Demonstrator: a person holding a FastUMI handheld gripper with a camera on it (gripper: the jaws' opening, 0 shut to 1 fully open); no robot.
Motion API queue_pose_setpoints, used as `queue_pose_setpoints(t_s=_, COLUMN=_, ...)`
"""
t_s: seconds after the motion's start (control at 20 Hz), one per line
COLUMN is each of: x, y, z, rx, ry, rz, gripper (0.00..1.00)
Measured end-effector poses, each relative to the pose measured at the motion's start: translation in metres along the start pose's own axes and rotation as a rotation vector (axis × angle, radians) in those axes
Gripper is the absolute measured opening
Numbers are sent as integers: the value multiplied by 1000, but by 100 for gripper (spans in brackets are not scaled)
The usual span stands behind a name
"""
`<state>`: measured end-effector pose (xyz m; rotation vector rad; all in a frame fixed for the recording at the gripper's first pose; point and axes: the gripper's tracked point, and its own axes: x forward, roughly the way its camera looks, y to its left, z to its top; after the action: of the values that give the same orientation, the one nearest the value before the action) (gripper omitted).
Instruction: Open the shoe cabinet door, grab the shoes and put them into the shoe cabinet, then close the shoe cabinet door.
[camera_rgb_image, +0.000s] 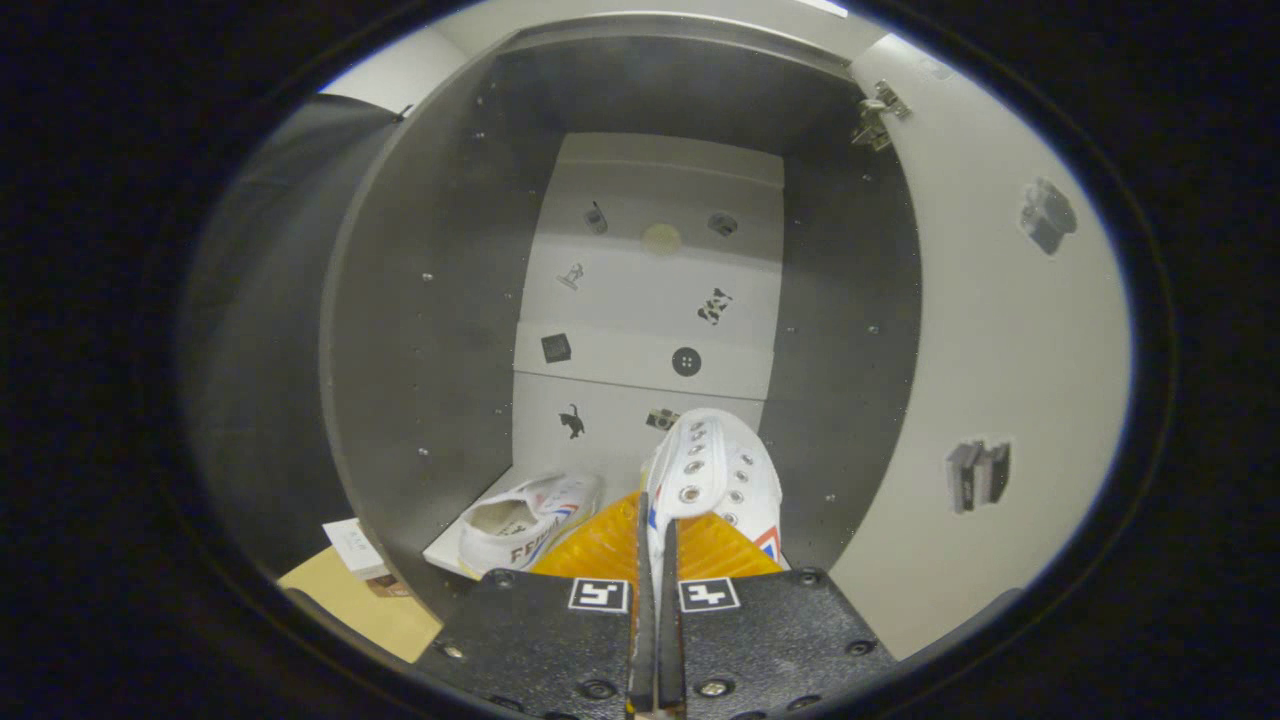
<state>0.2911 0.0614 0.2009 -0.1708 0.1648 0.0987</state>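
Note:
The shoe cabinet (420, 330) stands open, its dark side walls framing a white back panel with small stickers. Its door (1000, 330) is swung out to the right of the opening, hinge at the top. My gripper (655, 545) is shut on a white sneaker (715, 470), pinching its side wall between the two fingers; the shoe hangs toe-forward just ahead of the fingers, in the cabinet's mouth. A second white sneaker (525, 520) with red and blue stripes lies on the cabinet's white floor, left of the held shoe.
A small white box (352, 548) sits on a tan surface (370, 600) outside the cabinet's left wall. The door's inner face carries several stickers. Room remains on the cabinet floor to the right of the lying sneaker.

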Motion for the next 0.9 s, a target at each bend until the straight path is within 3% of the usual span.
queue_pose_setpoints(t_s=0.5, x=108, y=-9, z=-52, rx=-145, ry=141, rz=36, gripper=5)
queue_pose_setpoints(t_s=0.9, x=144, y=-9, z=-73, rx=-153, ry=188, rz=34, gripper=10)
